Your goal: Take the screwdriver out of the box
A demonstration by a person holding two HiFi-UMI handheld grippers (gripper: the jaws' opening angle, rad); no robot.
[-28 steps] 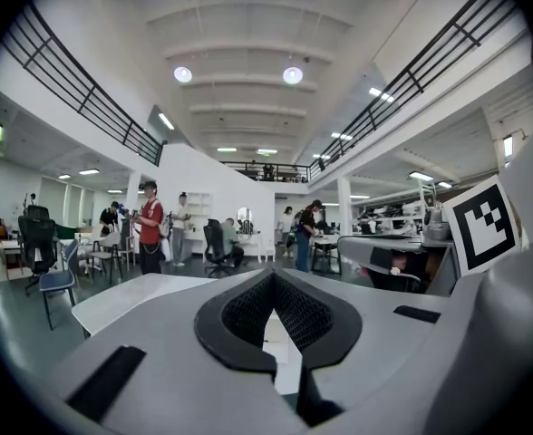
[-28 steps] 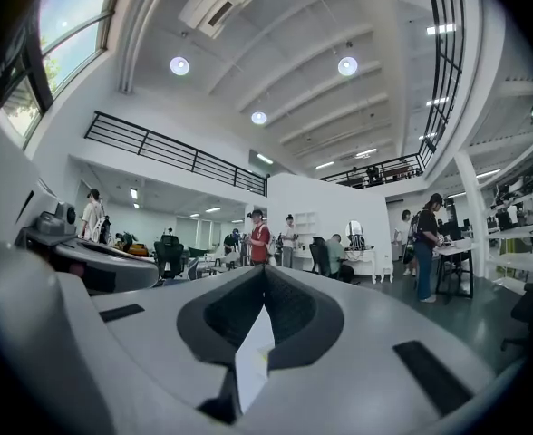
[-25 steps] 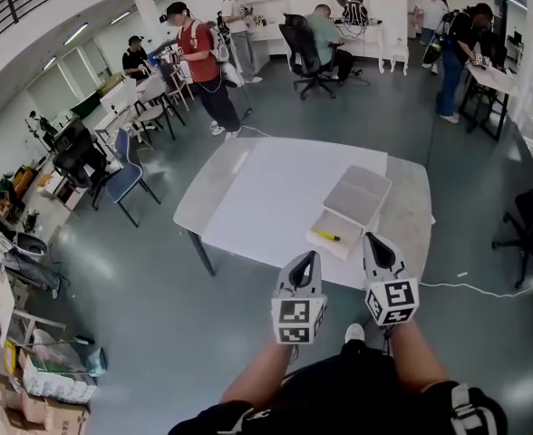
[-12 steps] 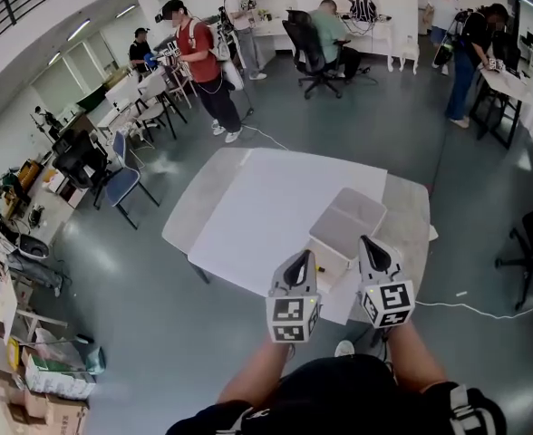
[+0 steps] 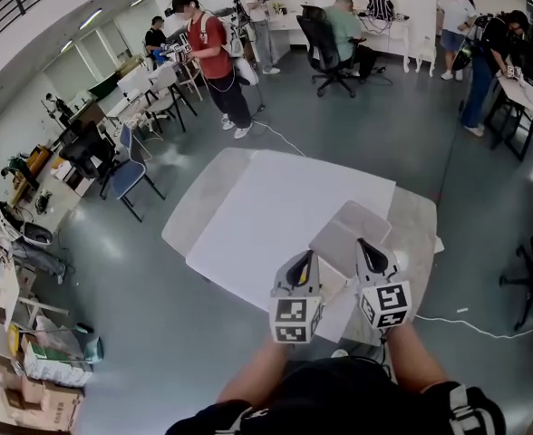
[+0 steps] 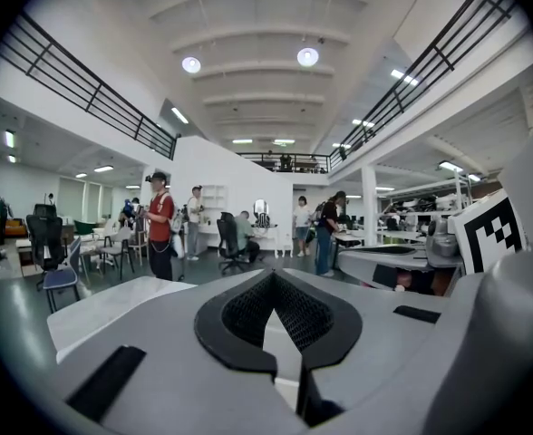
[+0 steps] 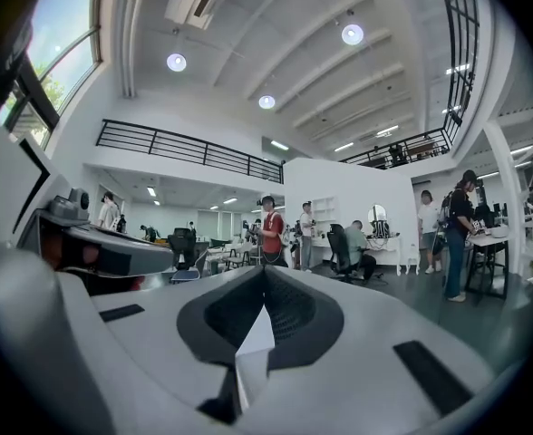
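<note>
A shallow white box [image 5: 332, 277] with its lid [image 5: 361, 227] folded back lies at the near right of the white table [image 5: 266, 202]. I cannot make out the screwdriver; my grippers cover the box's tray. My left gripper [image 5: 302, 265] hovers over the tray's near side. My right gripper [image 5: 365, 250] is beside it, over the edge of the lid. In the left gripper view the left gripper [image 6: 273, 285] has its jaws together with nothing between them. The right gripper [image 7: 263, 277] in its own view is likewise shut and empty. Both point level across the room.
A person in a red shirt [image 5: 214, 53] stands beyond the table. Others sit or stand at desks at the back. A blue chair [image 5: 129, 172] is left of the table. A white cable [image 5: 470, 326] lies on the floor at right. Boxes and clutter [image 5: 40, 370] fill the near left.
I have come closer to the table. Both grippers now sit over the box, and the yellow screwdriver seen in the tray a second ago is hidden behind the left gripper.
</note>
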